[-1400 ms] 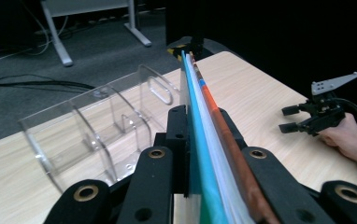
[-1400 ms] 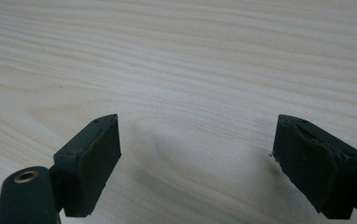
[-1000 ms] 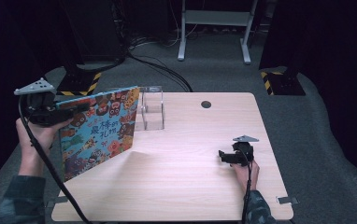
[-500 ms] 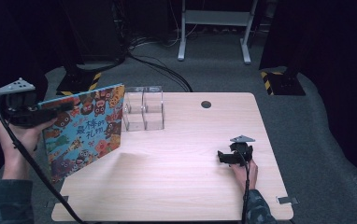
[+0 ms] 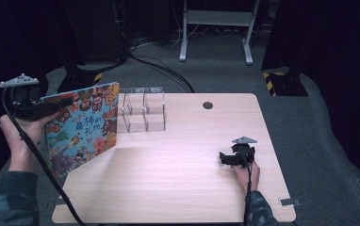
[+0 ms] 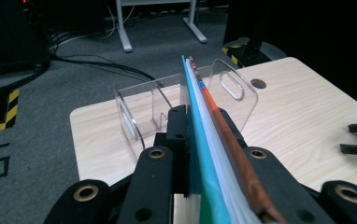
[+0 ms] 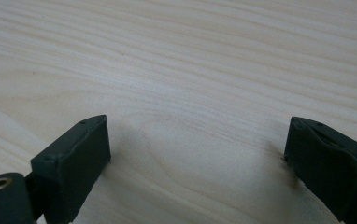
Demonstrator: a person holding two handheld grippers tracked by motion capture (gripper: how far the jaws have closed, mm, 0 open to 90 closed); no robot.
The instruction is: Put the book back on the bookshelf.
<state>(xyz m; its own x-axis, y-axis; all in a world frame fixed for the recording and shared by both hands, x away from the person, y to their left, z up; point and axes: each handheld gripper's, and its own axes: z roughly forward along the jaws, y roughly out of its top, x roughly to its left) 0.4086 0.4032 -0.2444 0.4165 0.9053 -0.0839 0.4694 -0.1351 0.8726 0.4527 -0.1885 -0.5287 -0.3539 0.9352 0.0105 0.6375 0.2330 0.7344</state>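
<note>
- Since the earlier frames, the left gripper (image 5: pixel 51 109) has carried the picture book (image 5: pixel 81 127) back toward the left edge of the frame, and the clear acrylic rack (image 5: pixel 143 110) now stands uncovered.
- Its jaws are clenched on the book's upper edge, so the book hangs upright at the table's (image 5: pixel 187 188) left side, perhaps for sliding into a slot.
- Right gripper (image 5: pixel 226 158) rests at lower right, jaws released, with nothing between them.
- How deep the pads bite is hidden; the book's lower corner is hard to make out.

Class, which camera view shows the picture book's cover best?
The high view: the picture book faces the camera, its colourful cover readable. The left gripper view shows it edge-on between the left tongs. The right gripper view gives bare table.
</note>
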